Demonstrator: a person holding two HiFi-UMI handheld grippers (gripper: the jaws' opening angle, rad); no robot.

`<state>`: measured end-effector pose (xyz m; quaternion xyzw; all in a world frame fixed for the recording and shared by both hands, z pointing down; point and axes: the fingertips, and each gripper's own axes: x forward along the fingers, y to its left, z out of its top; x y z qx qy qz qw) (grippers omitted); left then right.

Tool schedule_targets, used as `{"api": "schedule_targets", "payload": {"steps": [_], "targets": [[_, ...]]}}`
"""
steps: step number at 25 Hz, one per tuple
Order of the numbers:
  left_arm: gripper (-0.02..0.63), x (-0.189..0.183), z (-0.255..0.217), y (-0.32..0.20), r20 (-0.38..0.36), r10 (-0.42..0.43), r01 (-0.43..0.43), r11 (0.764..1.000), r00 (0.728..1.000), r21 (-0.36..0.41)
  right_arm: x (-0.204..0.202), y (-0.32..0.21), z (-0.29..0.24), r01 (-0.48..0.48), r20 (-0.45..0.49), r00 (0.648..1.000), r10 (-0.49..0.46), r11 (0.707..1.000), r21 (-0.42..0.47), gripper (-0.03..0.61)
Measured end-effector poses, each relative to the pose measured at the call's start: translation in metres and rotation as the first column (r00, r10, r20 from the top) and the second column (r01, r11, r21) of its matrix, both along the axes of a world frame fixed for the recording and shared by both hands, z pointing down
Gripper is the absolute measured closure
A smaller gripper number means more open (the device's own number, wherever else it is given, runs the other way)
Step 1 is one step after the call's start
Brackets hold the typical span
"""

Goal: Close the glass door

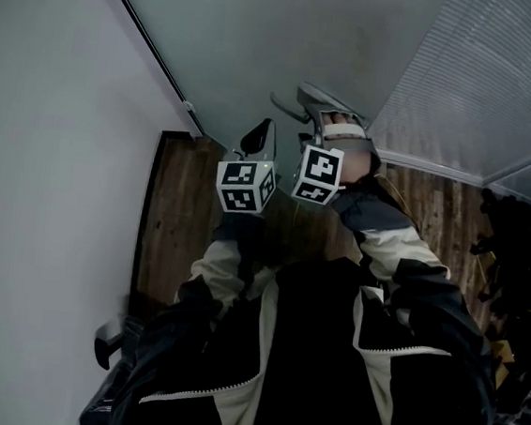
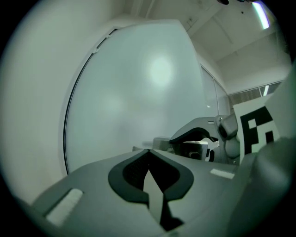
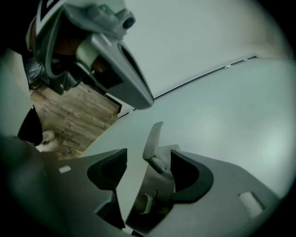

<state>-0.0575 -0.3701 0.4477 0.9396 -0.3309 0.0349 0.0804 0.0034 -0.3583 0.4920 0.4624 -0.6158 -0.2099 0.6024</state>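
Only the right gripper view shows the lever handle (image 3: 153,139) of the frosted glass door (image 2: 138,88), between the parted fingers of the right gripper (image 3: 148,162). The left gripper (image 2: 149,152) has its fingers together, empty, beside it. The head view adds a wooden floor (image 1: 174,226) below.

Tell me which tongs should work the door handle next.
Right, most likely. The right tongs stand open with the handle already between them. The left tongs are shut and face only bare glass.
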Motion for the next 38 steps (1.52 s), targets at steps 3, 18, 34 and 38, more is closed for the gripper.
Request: {"api": "schedule_targets", "payload": {"steps": [3,18,34,38], "targets": [[0.614,-0.006,0.006,0.0,0.002,-0.004,0.004,1.0,1.0,-0.012,0.003,-0.009,0.013,0.003,-0.073,0.997,-0.005,1.0,-0.023,0.295],[0.614,0.005,-0.009,-0.001,0.002,0.031,-0.031,0.999,1.0,0.03,0.018,-0.028,0.005,0.009,-0.149,0.989,-0.002,0.999,0.048,0.433],[0.614,0.061,-0.016,-0.013,0.053,0.056,-0.059,0.997,0.997,0.055,0.101,-0.078,0.008,-0.011,-0.172,0.985,0.021,0.998,0.059,0.431],[0.614,0.075,-0.012,-0.025,0.053,0.036,-0.039,0.997,0.998,0.065,0.122,-0.093,0.016,-0.005,-0.189,0.982,0.016,0.998,0.058,0.433]]}}
